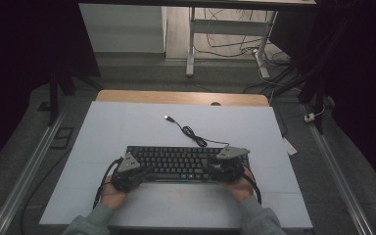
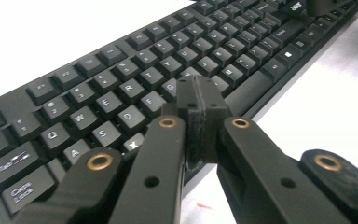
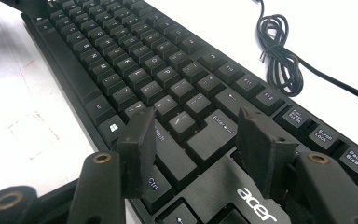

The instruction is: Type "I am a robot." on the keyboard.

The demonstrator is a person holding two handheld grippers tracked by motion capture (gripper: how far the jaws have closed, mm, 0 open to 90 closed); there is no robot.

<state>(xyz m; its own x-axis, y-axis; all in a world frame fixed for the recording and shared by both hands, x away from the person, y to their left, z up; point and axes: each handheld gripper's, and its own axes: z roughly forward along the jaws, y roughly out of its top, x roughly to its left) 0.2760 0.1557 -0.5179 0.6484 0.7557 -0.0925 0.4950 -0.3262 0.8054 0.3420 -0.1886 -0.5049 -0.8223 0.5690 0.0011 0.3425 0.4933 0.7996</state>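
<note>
**Keyboard, black, one; two grippers at its ends**

Item 1. Keyboard [image 1: 186, 162]. Lies flat on the white table [image 1: 127, 127], in the near half, roughly centred. Long axis runs left to right across the person's front. Its cable [image 1: 192, 132] leaves the far edge, bundles into a small coil and ends in a plug lying loose on the table farther back.

Item 2. Left gripper [image 2: 199, 100]. Placed at the keyboard's left end, over the near-left letter keys. Jaws fully together, pads pressed flat against each other, nothing between them. The closed tip points down toward the bottom letter row, just above the space bar; whether it touches a key cannot be told.

Item 3. Right gripper [image 3: 193, 133]. Placed at the keyboard's right end. Jaws stand apart, moderately wide, straddling the Enter and Shift area; nothing is gripped. One pad hangs by the Shift key, the other by the block beside Enter. Contact with the keys cannot be told.

Item 4. Governing relation. The keyboard lies directly below and ahead of both grippers, each hand serving its own end of the long axis. Left-side keys are nearer the left gripper; Enter and the right-hand block are nearer the right. Judged step: pressing keys, the closed left tip being the better suited to strike a single one.
</note>
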